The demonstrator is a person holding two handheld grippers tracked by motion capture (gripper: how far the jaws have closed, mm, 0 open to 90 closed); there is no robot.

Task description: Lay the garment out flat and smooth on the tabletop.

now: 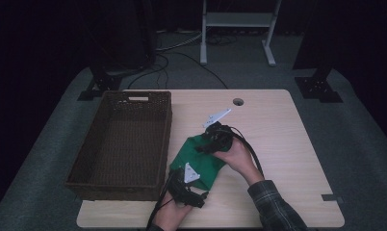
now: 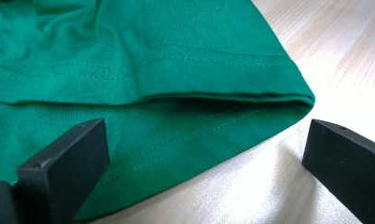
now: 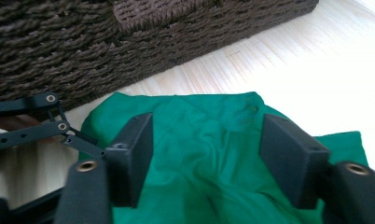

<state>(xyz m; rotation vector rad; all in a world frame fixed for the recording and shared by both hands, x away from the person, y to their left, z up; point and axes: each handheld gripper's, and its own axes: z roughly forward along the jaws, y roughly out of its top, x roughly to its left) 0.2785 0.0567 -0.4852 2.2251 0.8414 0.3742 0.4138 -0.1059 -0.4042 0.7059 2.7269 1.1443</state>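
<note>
Lying just right of the brown wicker basket [image 1: 119, 144], at the lower middle of the high view, the folded green cloth [image 1: 199, 161] rests on the pale desk [image 1: 278, 144] between my two grippers. My right gripper [image 1: 203, 144] comes at it from the upper right; in the right gripper view its jaws stand about half open, astride a raised fold of the cloth [image 3: 209, 154], and I cannot tell whether the pads touch it. My left gripper [image 1: 184, 185] sits at the cloth's lower left edge. In the left gripper view its jaws gape wide, the hemmed corner [image 2: 176, 107] lying flat between them, ungripped.
</note>
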